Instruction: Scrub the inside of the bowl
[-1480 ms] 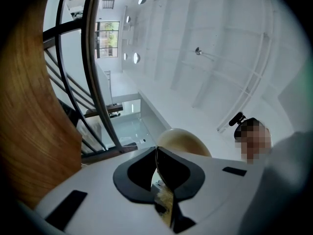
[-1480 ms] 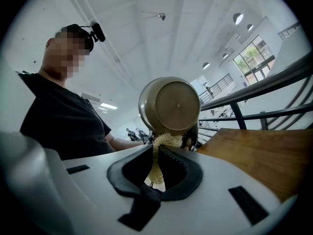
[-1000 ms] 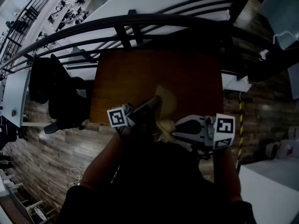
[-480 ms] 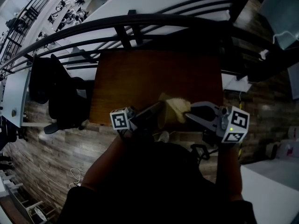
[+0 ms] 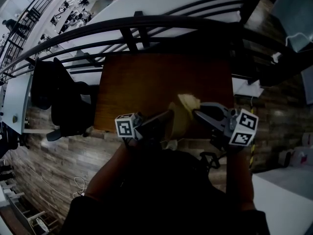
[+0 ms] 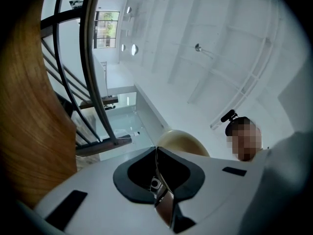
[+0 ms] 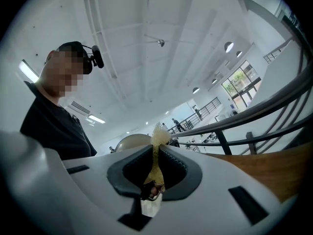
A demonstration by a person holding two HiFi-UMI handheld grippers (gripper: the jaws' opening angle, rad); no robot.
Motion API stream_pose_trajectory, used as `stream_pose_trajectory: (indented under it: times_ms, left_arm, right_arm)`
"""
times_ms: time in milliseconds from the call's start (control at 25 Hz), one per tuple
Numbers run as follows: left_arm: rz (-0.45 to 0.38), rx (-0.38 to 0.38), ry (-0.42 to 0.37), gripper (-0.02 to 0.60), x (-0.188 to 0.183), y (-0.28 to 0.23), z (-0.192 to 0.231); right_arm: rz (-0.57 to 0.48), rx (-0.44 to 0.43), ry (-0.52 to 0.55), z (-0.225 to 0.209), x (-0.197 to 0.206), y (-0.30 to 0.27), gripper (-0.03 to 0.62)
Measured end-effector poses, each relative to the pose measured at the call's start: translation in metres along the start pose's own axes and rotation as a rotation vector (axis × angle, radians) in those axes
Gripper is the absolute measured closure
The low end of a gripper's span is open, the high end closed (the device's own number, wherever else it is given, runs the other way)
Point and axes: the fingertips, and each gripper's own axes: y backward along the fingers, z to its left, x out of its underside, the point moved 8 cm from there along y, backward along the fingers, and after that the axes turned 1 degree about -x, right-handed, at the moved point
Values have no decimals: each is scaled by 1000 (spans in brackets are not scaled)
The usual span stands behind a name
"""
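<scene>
In the head view my left gripper [image 5: 165,117] holds a beige bowl [image 5: 178,121] tipped on its side above the near edge of the brown table [image 5: 146,82]. In the left gripper view its jaws are shut on the bowl's thin rim, and the bowl [image 6: 182,142] bulges just beyond them. My right gripper [image 5: 197,111] comes in from the right, shut on a yellowish scrub pad [image 5: 189,102] that sits at the bowl's upper edge. In the right gripper view the pad [image 7: 156,148] is pinched between the jaws, with the bowl [image 7: 131,141] close behind it.
A black railing [image 5: 146,23] runs along the table's far side. A black chair [image 5: 63,102] stands to the left on the wood-plank floor [image 5: 44,155]. A white surface [image 5: 283,199] lies at the lower right. My dark sleeves fill the bottom of the head view.
My right gripper has swung right and up from below the bowl, carrying the pad to the bowl's upper edge. The left gripper and the bowl shifted slightly.
</scene>
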Motion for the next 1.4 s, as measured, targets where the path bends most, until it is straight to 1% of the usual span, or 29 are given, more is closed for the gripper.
stream_pose_trajectory:
  times_ms: [160,320,480,560,640,720,840,1000,1120,1240,1320,1400]
  left_arm:
    - [-10,47,11,574,-1,-6,-11]
    - [-32,66,12,574,-7,-9,-16]
    - [-61,86,11,572,-16,-12,-19]
    - [-70,79,-1,572,-19,-10,-19]
    - [-97,69,-2,572,-25,-7,-19]
    - [-107,47,-12,572,-30,-3,-17]
    - [-91,14,-22,572,-30,1,-13]
    - [-91,-13,-24,571,-26,4,-7]
    - [-87,-50,-27,572,-24,8,-2]
    - [-71,-86,-50,572,-23,11,1]
    - [-81,-71,-29,572,-23,9,0]
    - [-85,-51,-15,572,-22,5,-4]
  right_arm:
    - [12,-7,-31,-3,8,-6,549]
    - [33,-25,-59,-3,19,-13,549]
    - [75,-49,-73,3,32,-24,549]
    - [79,-58,-84,7,37,-25,549]
    - [78,-62,-89,9,39,-24,549]
    - [78,-61,-83,11,38,-20,549]
    - [96,-57,-46,15,34,-16,549]
    - [110,-58,-8,21,26,-13,549]
    - [91,-58,14,25,16,-10,549]
    - [69,-88,47,31,4,-6,549]
    - [70,-82,57,31,0,-5,549]
    - [69,-57,55,26,-1,-5,549]
